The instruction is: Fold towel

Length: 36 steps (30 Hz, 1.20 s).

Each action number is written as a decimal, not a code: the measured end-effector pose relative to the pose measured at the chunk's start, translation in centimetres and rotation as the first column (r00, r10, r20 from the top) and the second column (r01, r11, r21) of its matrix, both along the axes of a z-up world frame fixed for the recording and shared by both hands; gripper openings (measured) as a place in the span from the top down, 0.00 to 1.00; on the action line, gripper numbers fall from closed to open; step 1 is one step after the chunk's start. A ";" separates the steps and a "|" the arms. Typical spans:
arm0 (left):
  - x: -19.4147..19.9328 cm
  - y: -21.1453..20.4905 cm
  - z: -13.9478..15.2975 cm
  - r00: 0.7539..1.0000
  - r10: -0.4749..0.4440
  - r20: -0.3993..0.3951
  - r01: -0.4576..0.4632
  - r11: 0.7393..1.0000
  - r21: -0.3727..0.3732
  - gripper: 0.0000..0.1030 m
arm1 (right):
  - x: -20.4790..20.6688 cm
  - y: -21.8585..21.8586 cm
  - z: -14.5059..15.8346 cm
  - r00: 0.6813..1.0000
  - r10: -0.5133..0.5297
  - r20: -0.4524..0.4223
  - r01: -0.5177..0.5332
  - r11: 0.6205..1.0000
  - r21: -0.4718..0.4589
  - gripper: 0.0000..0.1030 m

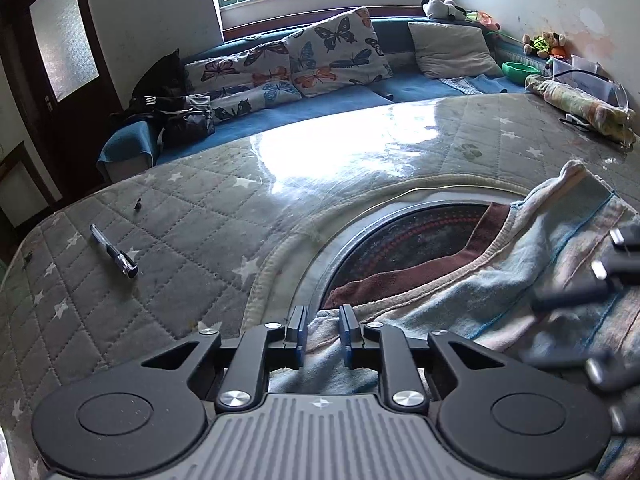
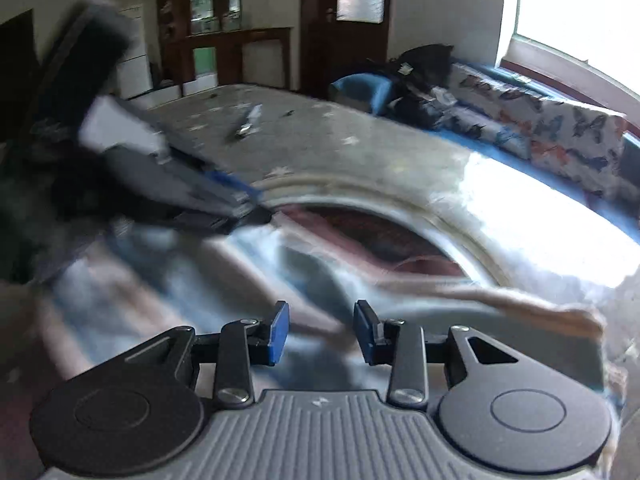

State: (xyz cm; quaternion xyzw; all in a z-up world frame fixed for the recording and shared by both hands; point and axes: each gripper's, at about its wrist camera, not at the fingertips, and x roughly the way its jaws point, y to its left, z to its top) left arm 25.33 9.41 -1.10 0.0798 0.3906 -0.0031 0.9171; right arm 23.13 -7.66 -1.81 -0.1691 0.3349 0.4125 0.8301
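Observation:
A pale blue and cream striped towel (image 1: 500, 292) lies rumpled on the quilted grey table cover (image 1: 180, 248), draped partly over a round dark inset (image 1: 400, 240). My left gripper (image 1: 323, 328) sits at the towel's left edge, its blue pads close together with towel fabric between them. In the right wrist view it shows as a blurred dark shape (image 2: 248, 200) with its tip at the towel's edge. My right gripper (image 2: 322, 332) hovers over the towel (image 2: 200, 280) with its fingers apart and nothing pinched between them. It also shows blurred at the right edge of the left wrist view (image 1: 600, 280).
A brown cloth (image 1: 420, 272) lies under the towel's far edge. A black pen (image 1: 114, 252) rests on the cover at the left. A rolled patterned cloth (image 1: 580, 108) lies at the table's far right. A blue sofa with butterfly cushions (image 1: 320, 56) runs behind the table.

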 end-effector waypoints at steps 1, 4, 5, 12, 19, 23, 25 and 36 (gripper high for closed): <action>0.0 0.0 0.0 1.000 0.002 0.000 -0.002 1.000 -0.001 0.80 | -0.6 -0.3 0.0 1.000 0.011 -0.002 -0.011 1.000 -0.003 0.65; -0.1 0.0 0.0 1.000 0.012 0.008 -0.012 1.000 0.013 0.70 | -2.0 -1.1 -0.1 0.999 0.035 -0.001 -0.035 0.999 -0.019 0.65; -0.2 0.1 0.0 1.000 0.018 0.010 -0.019 1.000 0.018 0.68 | -2.2 -1.4 -0.1 0.999 0.034 -0.014 -0.034 0.999 -0.024 0.65; -2.7 -1.6 1.9 0.995 -0.025 0.100 0.021 0.999 0.042 0.69 | 0.3 -3.9 1.4 0.998 -0.061 -0.017 0.061 0.998 -0.001 0.65; -5.5 -7.2 1.6 0.962 -0.260 0.085 0.263 0.964 -0.027 0.73 | 4.5 -4.5 2.5 0.987 -0.161 -0.022 0.162 0.987 0.025 0.66; -6.7 -9.6 0.1 0.933 -0.352 0.069 0.357 0.931 -0.078 0.74 | 6.1 -2.8 1.7 0.987 -0.151 -0.057 0.152 0.988 0.006 0.66; -7.2 -10.4 -0.5 0.918 -0.392 0.060 0.396 0.913 -0.101 0.75 | 6.4 -1.8 1.0 0.987 -0.153 -0.054 0.151 0.988 -0.028 0.66; -8.0 -10.6 -1.0 0.893 -0.445 0.066 0.449 0.874 -0.185 0.76 | 9.2 0.1 -0.8 0.969 -0.240 -0.054 0.238 0.971 -0.038 0.67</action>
